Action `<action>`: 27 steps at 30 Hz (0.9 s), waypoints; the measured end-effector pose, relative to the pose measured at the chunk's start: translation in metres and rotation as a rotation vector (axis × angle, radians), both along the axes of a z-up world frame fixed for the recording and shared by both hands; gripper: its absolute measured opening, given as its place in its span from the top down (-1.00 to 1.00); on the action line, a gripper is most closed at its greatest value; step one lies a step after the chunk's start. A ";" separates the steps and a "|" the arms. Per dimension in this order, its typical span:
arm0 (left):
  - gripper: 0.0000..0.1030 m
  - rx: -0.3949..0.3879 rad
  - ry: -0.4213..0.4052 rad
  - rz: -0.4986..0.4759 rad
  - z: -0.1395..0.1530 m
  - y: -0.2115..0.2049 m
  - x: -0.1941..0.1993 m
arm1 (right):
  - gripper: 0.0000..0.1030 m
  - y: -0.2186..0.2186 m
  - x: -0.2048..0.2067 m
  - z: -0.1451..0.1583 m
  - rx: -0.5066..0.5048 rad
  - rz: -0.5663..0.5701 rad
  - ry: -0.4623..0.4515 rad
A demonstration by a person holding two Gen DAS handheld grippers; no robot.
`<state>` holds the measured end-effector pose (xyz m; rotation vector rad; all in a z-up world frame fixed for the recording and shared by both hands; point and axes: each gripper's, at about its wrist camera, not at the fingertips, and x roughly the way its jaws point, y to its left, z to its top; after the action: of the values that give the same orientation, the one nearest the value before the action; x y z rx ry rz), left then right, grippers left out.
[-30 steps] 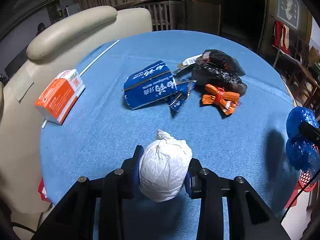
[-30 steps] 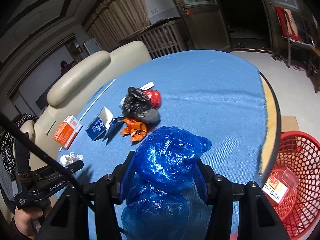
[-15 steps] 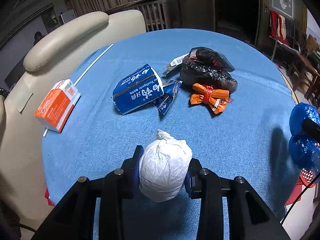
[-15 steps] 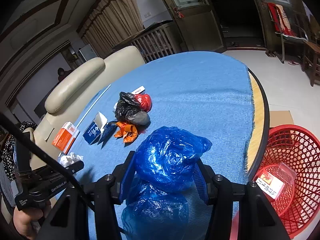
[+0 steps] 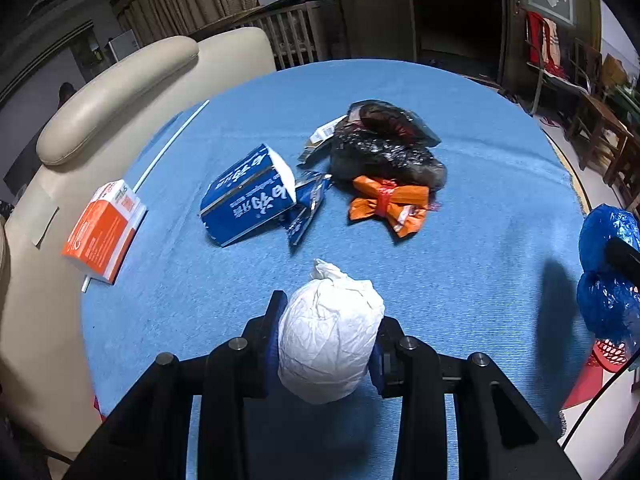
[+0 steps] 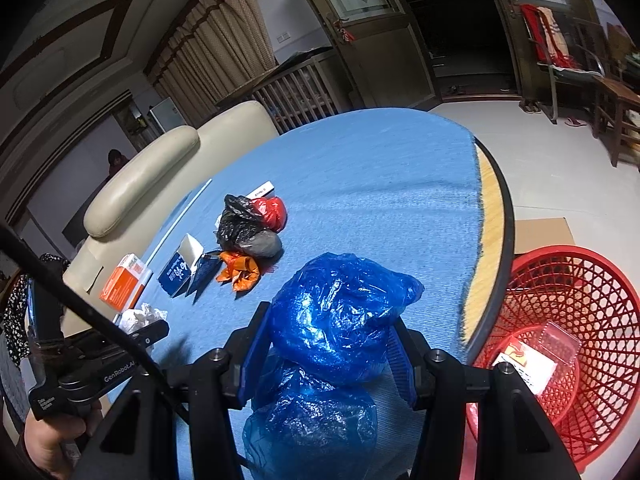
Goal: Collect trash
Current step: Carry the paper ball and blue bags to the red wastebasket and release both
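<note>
My left gripper (image 5: 326, 332) is shut on a white crumpled paper ball (image 5: 330, 336), held above the blue tablecloth (image 5: 480, 280). My right gripper (image 6: 328, 340) is shut on a blue plastic bag (image 6: 340, 320) near the table's right edge; the bag also shows in the left wrist view (image 5: 608, 276). On the cloth lie a blue carton (image 5: 248, 200), an orange wrapper (image 5: 390, 204), a black plastic bag (image 5: 386, 148) and an orange box (image 5: 102, 232). A red basket (image 6: 580, 320) stands on the floor to the right of the table.
A cream armchair (image 5: 100, 100) presses against the table's left side. A white stick (image 5: 172, 144) lies along the cloth's left edge. The basket holds a clear package (image 6: 532, 360). Wooden chairs (image 6: 580, 80) stand at the far right.
Both grippers have drawn back and risen slightly with their loads; the right view has swung so more of the red basket shows. The trash on the table has not moved.
</note>
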<state>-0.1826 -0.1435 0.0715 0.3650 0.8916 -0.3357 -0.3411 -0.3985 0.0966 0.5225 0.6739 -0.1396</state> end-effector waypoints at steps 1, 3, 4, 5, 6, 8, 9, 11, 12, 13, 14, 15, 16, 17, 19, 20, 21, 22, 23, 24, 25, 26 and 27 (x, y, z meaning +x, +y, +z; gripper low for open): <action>0.27 -0.001 -0.001 -0.004 0.001 -0.002 -0.001 | -0.10 -0.001 -0.001 0.000 0.001 -0.003 -0.001; 0.27 0.001 -0.002 -0.011 0.001 -0.005 -0.002 | -0.10 -0.004 -0.004 0.000 0.001 -0.011 -0.003; 0.27 0.001 -0.002 -0.014 0.002 -0.006 -0.003 | -0.10 -0.004 -0.005 0.001 0.001 -0.014 -0.003; 0.27 0.000 -0.002 -0.017 0.002 -0.007 -0.004 | -0.10 -0.005 -0.006 0.001 0.001 -0.018 -0.004; 0.27 0.000 -0.002 -0.021 0.003 -0.009 -0.005 | -0.10 -0.006 -0.008 0.001 0.001 -0.023 -0.005; 0.27 0.001 -0.004 -0.028 0.003 -0.013 -0.006 | -0.10 -0.008 -0.010 0.002 0.001 -0.030 -0.007; 0.27 0.002 -0.005 -0.033 0.003 -0.015 -0.007 | -0.10 -0.010 -0.012 0.002 0.002 -0.036 -0.008; 0.27 0.004 -0.004 -0.041 0.003 -0.019 -0.008 | -0.10 -0.013 -0.016 0.002 0.002 -0.045 -0.009; 0.27 0.007 -0.004 -0.046 0.003 -0.021 -0.009 | -0.10 -0.014 -0.018 0.002 0.002 -0.049 -0.009; 0.27 0.008 -0.003 -0.049 0.002 -0.023 -0.010 | -0.10 -0.016 -0.019 0.001 0.002 -0.054 -0.009; 0.27 0.009 -0.002 -0.053 0.002 -0.025 -0.011 | -0.10 -0.017 -0.020 0.001 0.002 -0.058 -0.009; 0.27 0.011 -0.002 -0.056 0.002 -0.026 -0.011 | -0.10 -0.019 -0.022 0.001 0.002 -0.064 -0.009; 0.27 0.012 -0.003 -0.060 0.003 -0.027 -0.012 | -0.10 -0.020 -0.023 0.001 0.003 -0.068 -0.009; 0.27 0.013 -0.003 -0.063 0.003 -0.028 -0.012 | -0.10 -0.022 -0.025 0.001 0.003 -0.073 -0.010; 0.27 0.016 -0.005 -0.069 0.004 -0.031 -0.013 | -0.10 -0.024 -0.028 0.002 0.003 -0.080 -0.012; 0.27 0.016 -0.006 -0.070 0.004 -0.032 -0.014 | -0.10 -0.026 -0.029 0.001 0.004 -0.084 -0.012; 0.27 0.016 -0.006 -0.074 0.004 -0.034 -0.014 | -0.10 -0.027 -0.030 0.001 0.005 -0.088 -0.012; 0.27 0.016 -0.006 -0.078 0.005 -0.035 -0.014 | -0.10 -0.029 -0.032 0.001 0.004 -0.091 -0.011; 0.27 0.016 -0.007 -0.080 0.005 -0.037 -0.015 | -0.10 -0.030 -0.032 0.001 0.004 -0.094 -0.011; 0.27 0.015 -0.007 -0.086 0.006 -0.039 -0.015 | -0.10 -0.032 -0.034 0.001 0.003 -0.100 -0.011; 0.27 0.012 -0.005 -0.095 0.006 -0.042 -0.016 | -0.10 -0.033 -0.036 0.001 0.002 -0.105 -0.011; 0.27 0.009 -0.005 -0.101 0.007 -0.044 -0.017 | -0.10 -0.035 -0.038 0.002 -0.001 -0.111 -0.011; 0.27 0.003 -0.005 -0.111 0.008 -0.048 -0.019 | -0.10 -0.038 -0.041 0.002 -0.006 -0.119 -0.009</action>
<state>-0.2013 -0.1914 0.0792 0.4194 0.8683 -0.4356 -0.3821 -0.4363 0.0984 0.5570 0.6333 -0.2506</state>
